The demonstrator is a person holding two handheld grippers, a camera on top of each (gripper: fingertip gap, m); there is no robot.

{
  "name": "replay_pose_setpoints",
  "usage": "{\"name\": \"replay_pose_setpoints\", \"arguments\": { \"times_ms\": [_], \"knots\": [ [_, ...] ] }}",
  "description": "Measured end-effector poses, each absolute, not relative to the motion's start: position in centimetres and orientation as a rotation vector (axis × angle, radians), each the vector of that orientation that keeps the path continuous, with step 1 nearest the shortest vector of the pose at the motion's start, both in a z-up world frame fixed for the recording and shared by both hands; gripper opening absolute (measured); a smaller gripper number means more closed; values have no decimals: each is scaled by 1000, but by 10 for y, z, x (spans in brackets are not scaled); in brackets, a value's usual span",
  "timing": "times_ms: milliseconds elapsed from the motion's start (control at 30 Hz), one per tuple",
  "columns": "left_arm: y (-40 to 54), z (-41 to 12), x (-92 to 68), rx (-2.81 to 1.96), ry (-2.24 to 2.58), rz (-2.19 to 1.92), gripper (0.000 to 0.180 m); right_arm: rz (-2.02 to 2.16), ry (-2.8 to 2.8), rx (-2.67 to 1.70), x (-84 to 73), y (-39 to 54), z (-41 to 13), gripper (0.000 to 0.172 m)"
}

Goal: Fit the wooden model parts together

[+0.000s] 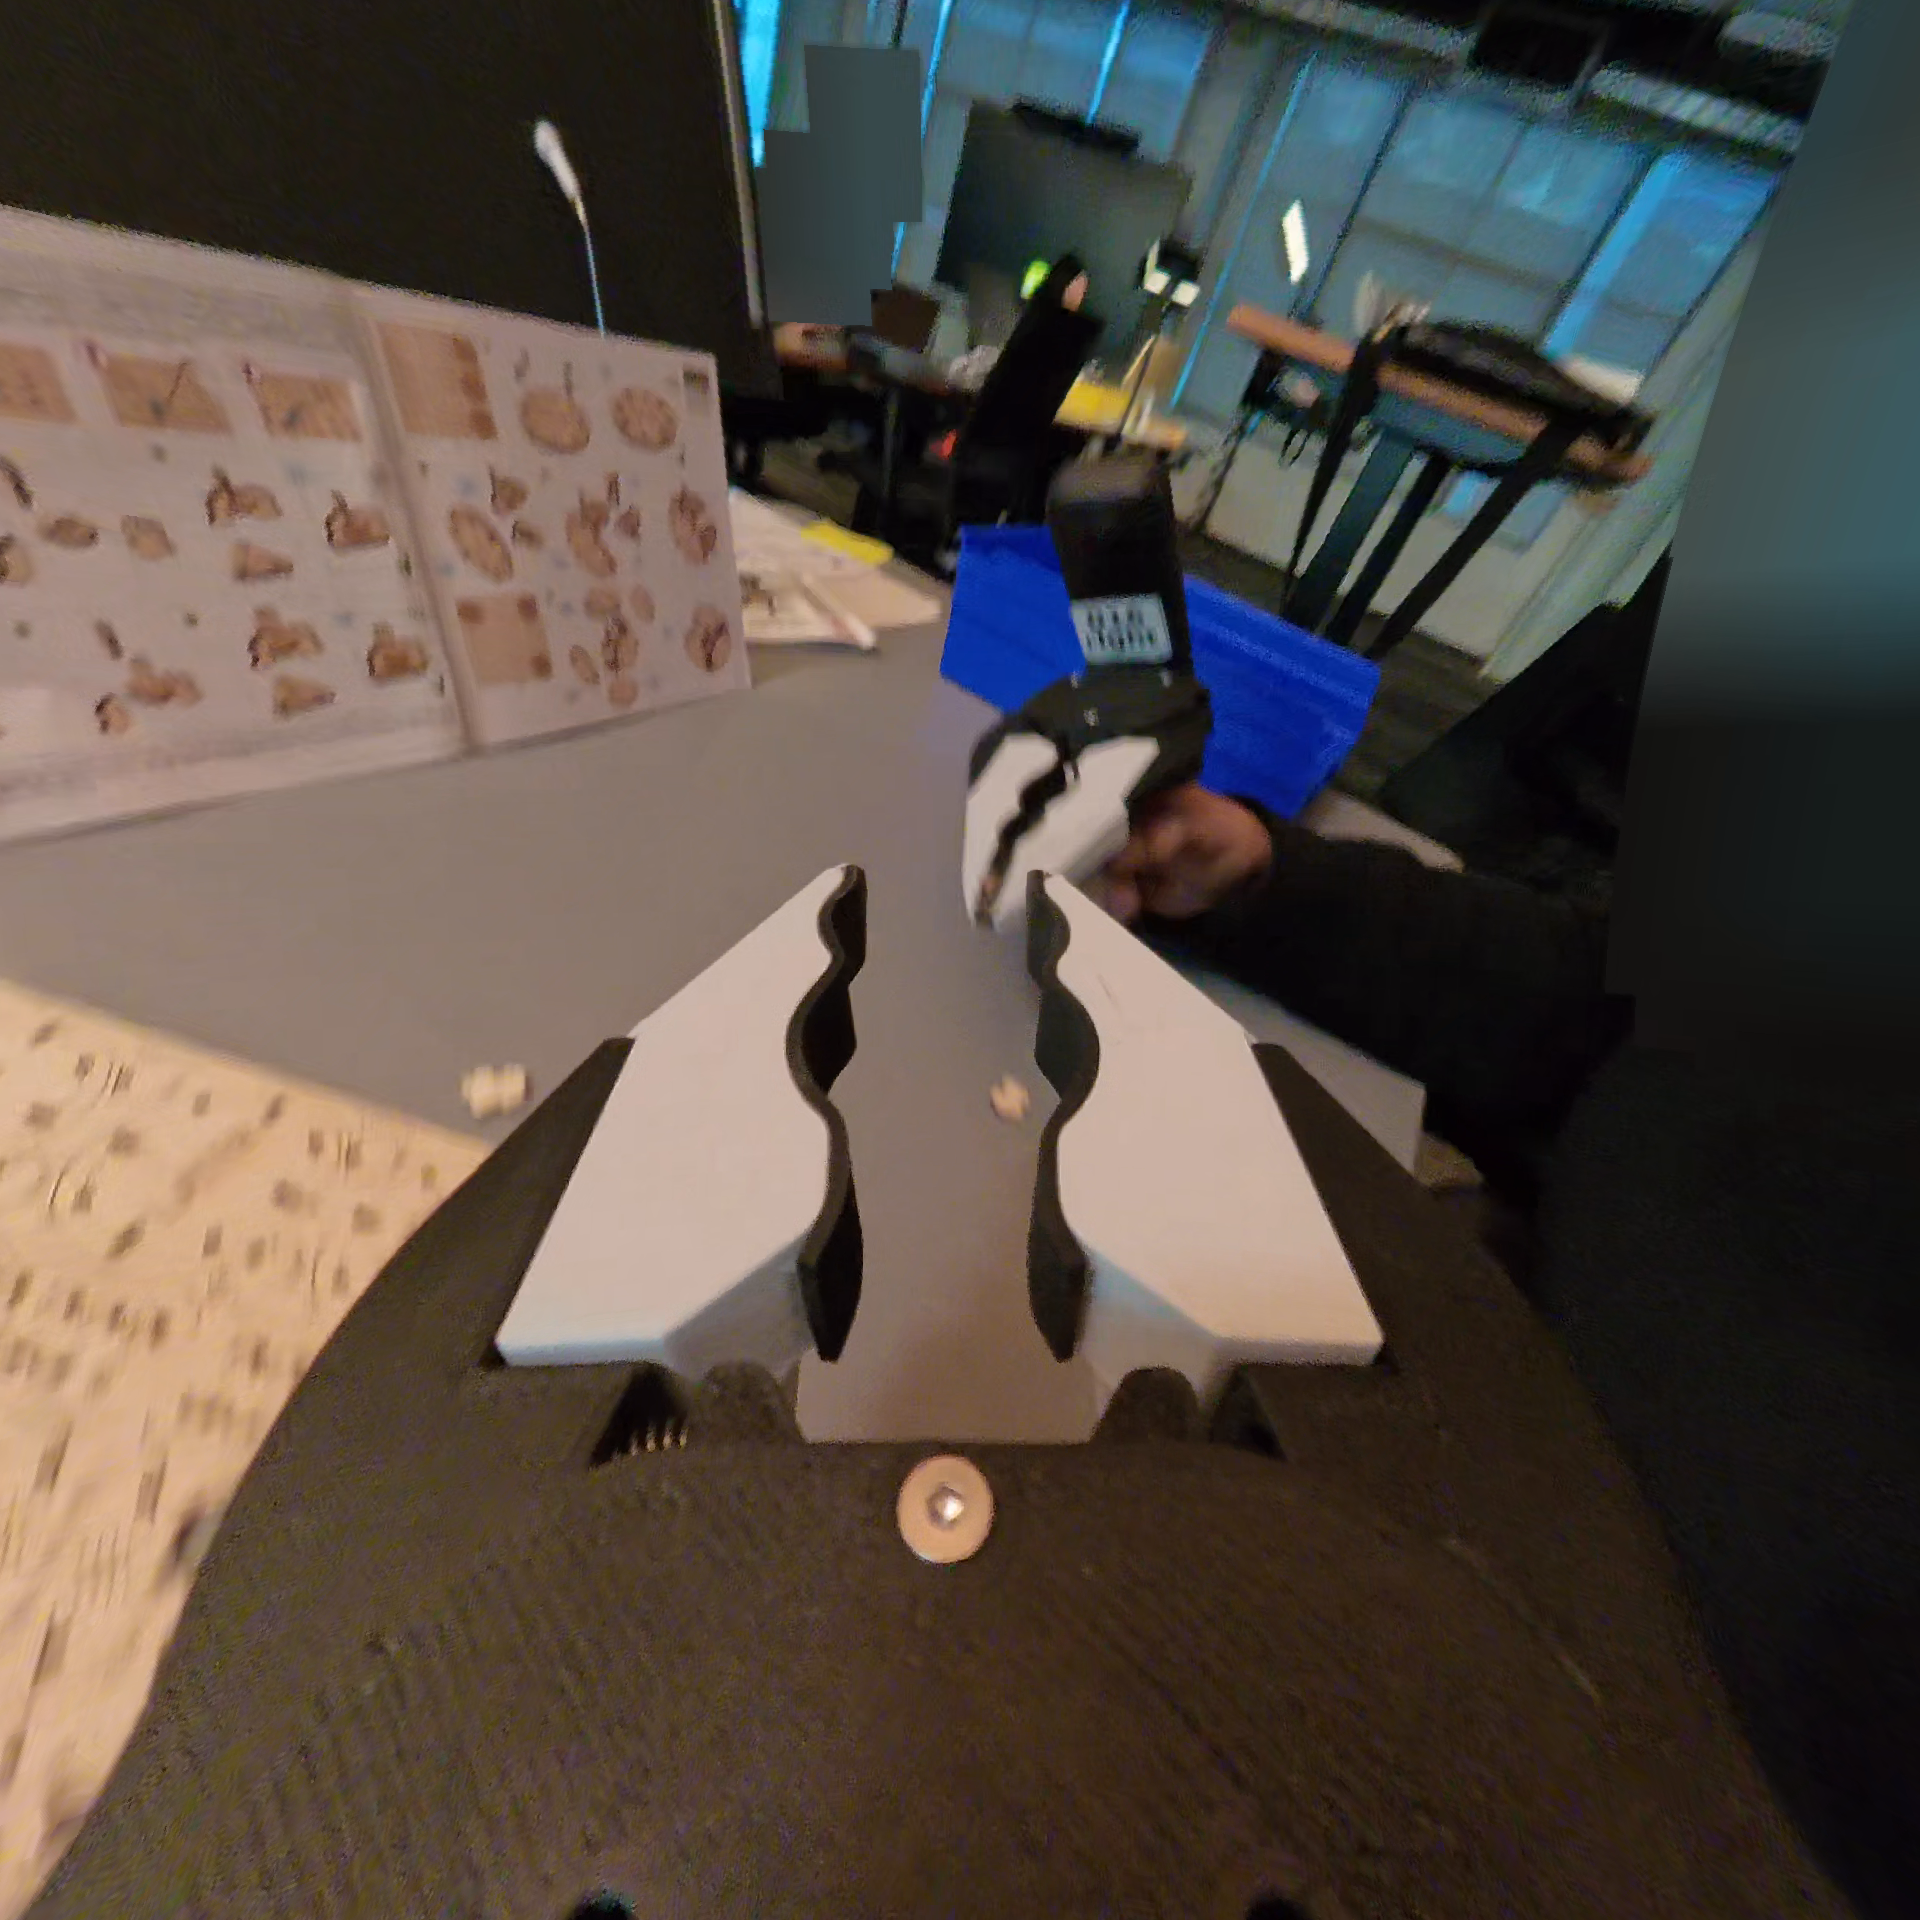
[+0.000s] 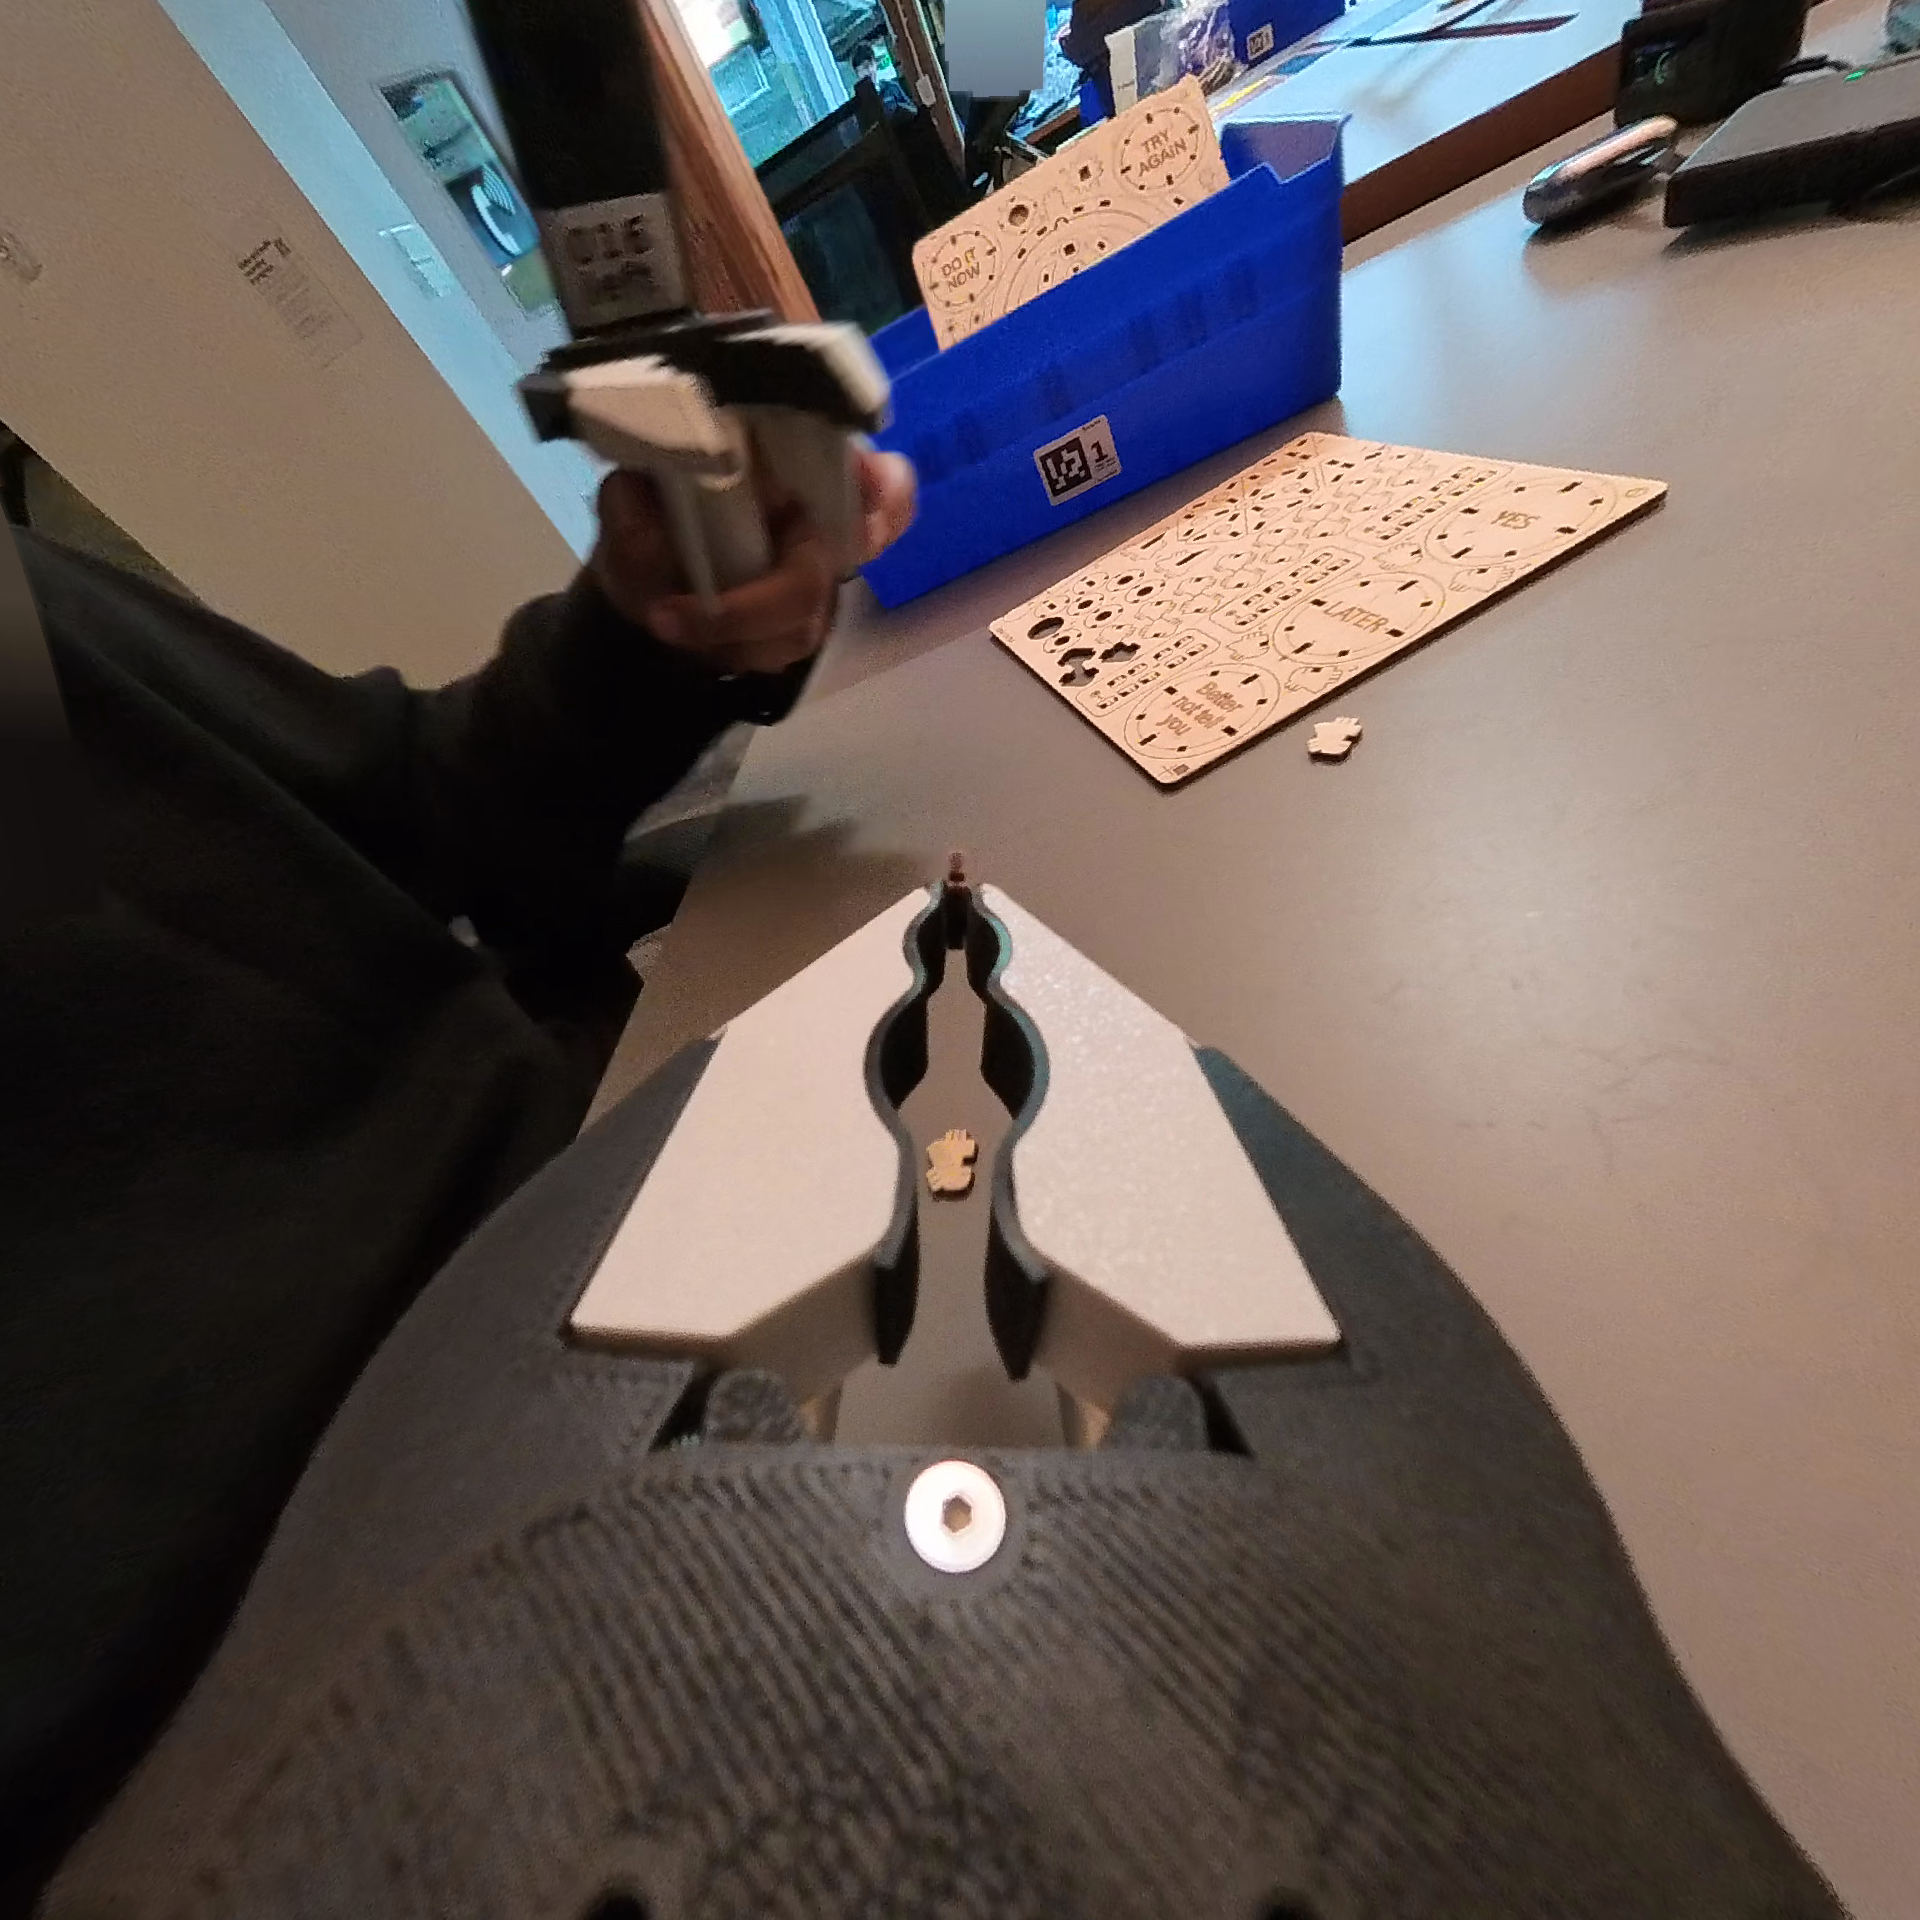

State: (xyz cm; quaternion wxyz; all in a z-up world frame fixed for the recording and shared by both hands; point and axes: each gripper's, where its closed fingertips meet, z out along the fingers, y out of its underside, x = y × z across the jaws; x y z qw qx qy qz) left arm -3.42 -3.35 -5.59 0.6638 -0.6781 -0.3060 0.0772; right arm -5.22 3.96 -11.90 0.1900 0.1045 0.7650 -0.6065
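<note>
Holding a tiny wooden piece edge-on at the tips of my right gripper (image 2: 956, 902), jaws pinched shut on it.

My left gripper (image 1: 945, 883) hangs over the grey worktop (image 1: 520, 883), jaws partly apart and empty. Some slots in the flat wooden sheet (image 2: 1340, 592) are punched out, most parts remain; two loose pieces (image 2: 951, 1162) (image 2: 1333, 736) lie free. The sheet bears printed words, the blue bin (image 2: 1122, 416) a coded sticker.

A grey table (image 2: 1558, 987) stands in an office-like room with a white wall (image 2: 260, 436) beside it, a dark partition (image 1: 312, 125) behind, tall windows (image 1: 1507, 208) letting in bluish daylight, and a wooden-topped desk (image 1: 1455, 395) on black legs farther back.
</note>
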Motion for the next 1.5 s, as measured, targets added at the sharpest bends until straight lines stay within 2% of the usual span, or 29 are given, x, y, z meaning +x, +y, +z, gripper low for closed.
{"name": "replay_pose_setpoints", "arguments": {
  "times_ms": [67,200,333,467,533,600,833,967,1067,1500],
  "knots": [
    [-47,-72,7,-1644,-768,199,26,-1708,2164,278,-50,37,-120,0],
    [-64,-138,105,-1937,-957,185,7,-1693,2192,241,-42,32,-121,0],
    [-75,-210,170,-2057,-1233,101,11,-1700,2220,188,-34,27,-117,0],
    [-83,-243,172,-1952,-1446,35,22,-1730,2222,153,-28,24,-112,0],
    [-82,-245,168,-1936,-1458,-11,17,-1738,2203,159,-27,24,-111,0],
    [-82,-248,167,-2013,-1438,9,24,-1742,2183,169,-27,23,-110,0],
    [-74,-268,174,-2240,-1368,53,32,-1709,2191,170,-25,22,-116,0],
    [-73,-274,177,-2298,-1360,5,26,-1693,2195,159,-22,20,-118,0],
    [-73,-274,178,-2297,-1347,2,11,-1689,2200,148,-19,19,-117,0],
    [-78,-241,173,-2171,-1339,45,2,-1699,2196,161,-21,20,-117,0]
  ]
}}
